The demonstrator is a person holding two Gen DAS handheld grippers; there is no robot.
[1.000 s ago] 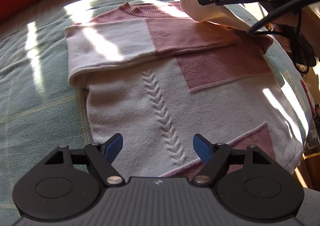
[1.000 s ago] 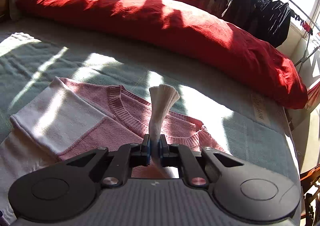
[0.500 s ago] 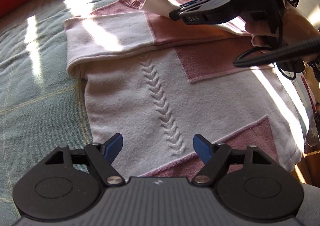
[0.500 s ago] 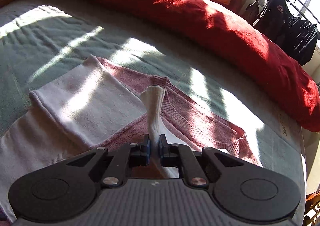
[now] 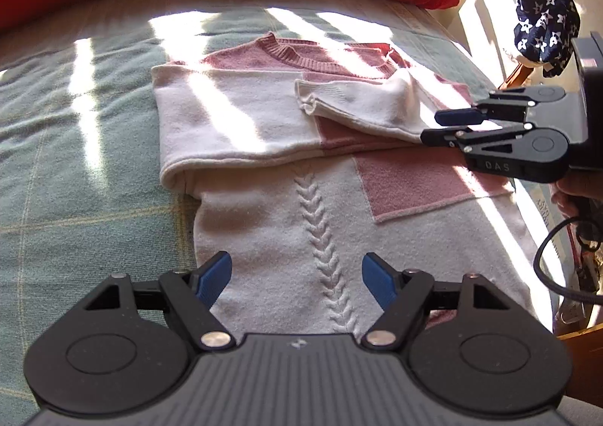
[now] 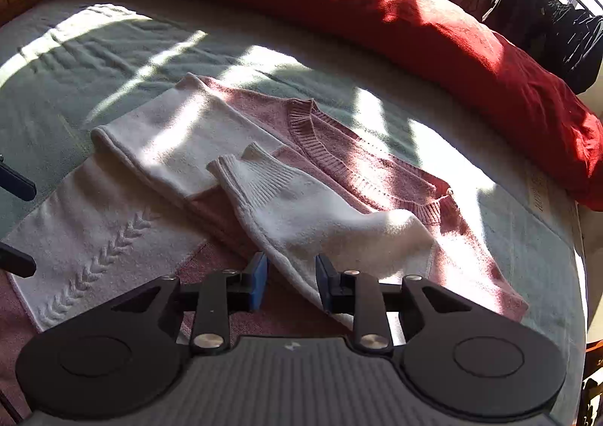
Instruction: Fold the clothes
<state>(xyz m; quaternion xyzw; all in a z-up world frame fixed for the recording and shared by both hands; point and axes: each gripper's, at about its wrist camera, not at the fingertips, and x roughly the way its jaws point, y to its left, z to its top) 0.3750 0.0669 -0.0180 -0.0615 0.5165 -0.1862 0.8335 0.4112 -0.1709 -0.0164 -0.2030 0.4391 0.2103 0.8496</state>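
Right wrist view: sweater [image 6: 113, 222] mid-frame on bed [image 6: 94, 49], sleeve [image 6: 301, 211] humped across chest; your right hand-held gripper [image 6: 290, 281] gapes round its edge, left hand-held gripper [image 5: 297, 279] wide—withdrawing could snag, undoing fold.

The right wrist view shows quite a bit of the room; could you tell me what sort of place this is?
Most likely a bedroom. The sweater lies on a bed with a green cover, a long red pillow runs across its far side, and dark jackets hang by a window.
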